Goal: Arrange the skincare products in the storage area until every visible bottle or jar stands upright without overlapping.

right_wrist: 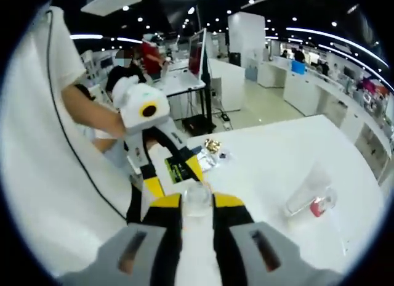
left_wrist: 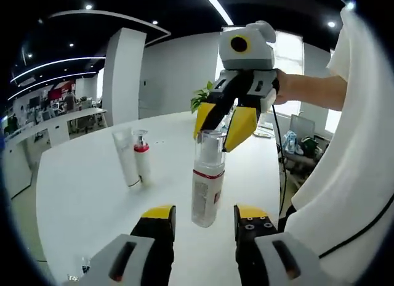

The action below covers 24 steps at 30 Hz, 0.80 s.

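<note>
On table, right tool (right_wrist: pixel 197 206) gripping pump bottle (left_wrist: pixel 205 181) cap

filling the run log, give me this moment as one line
right gripper: shut on pump bottle cap | left gripper: open by its base | bottle upright | tube and red-collared bottle upright on table

Bright, even light falls from ceiling strips (left_wrist: pixel 217 5) and spotlights (right_wrist: pixel 258 8). A window (left_wrist: pixel 289 52) blows out white. Fisheye bending curves the edges; the counter (left_wrist: pixel 92 187) shows soft shadows.
</note>
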Each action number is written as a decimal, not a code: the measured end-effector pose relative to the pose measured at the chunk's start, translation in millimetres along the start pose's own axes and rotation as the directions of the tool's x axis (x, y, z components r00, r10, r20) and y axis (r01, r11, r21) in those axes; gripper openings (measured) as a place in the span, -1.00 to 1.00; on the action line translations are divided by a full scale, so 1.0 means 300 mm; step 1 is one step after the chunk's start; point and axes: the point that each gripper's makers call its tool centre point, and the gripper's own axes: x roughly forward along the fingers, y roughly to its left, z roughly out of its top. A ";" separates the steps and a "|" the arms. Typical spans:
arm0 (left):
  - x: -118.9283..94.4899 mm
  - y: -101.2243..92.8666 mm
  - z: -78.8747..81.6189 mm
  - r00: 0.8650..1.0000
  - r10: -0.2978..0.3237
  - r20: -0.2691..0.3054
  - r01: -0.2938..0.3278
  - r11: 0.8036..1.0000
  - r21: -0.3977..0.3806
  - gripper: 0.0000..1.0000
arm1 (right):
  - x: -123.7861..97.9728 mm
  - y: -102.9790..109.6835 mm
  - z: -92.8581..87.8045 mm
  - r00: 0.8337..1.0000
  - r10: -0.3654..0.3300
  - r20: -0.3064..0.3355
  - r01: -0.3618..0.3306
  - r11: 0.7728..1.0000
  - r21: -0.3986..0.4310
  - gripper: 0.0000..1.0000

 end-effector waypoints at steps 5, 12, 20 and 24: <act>-0.042 0.012 -0.018 0.999 0.037 0.010 -0.037 0.999 -0.029 -0.25 | 0.014 -0.081 -0.040 0.998 -0.043 -0.044 0.042 0.999 -0.010 -0.69; -0.099 -0.002 -0.063 0.998 0.068 0.006 -0.067 0.997 -0.046 -0.24 | 0.020 -0.193 -0.078 0.992 -0.096 -0.082 0.095 0.995 -0.015 -0.69; -0.151 -0.014 -0.090 0.994 0.108 0.003 -0.108 0.993 -0.048 -0.24 | 0.037 -0.289 -0.140 0.982 -0.137 -0.132 0.134 0.990 -0.036 -0.69; -0.187 -0.021 -0.093 0.991 0.130 0.016 -0.128 0.990 -0.062 -0.24 | 0.049 -0.327 -0.157 0.977 -0.154 -0.148 0.148 0.988 -0.050 -0.69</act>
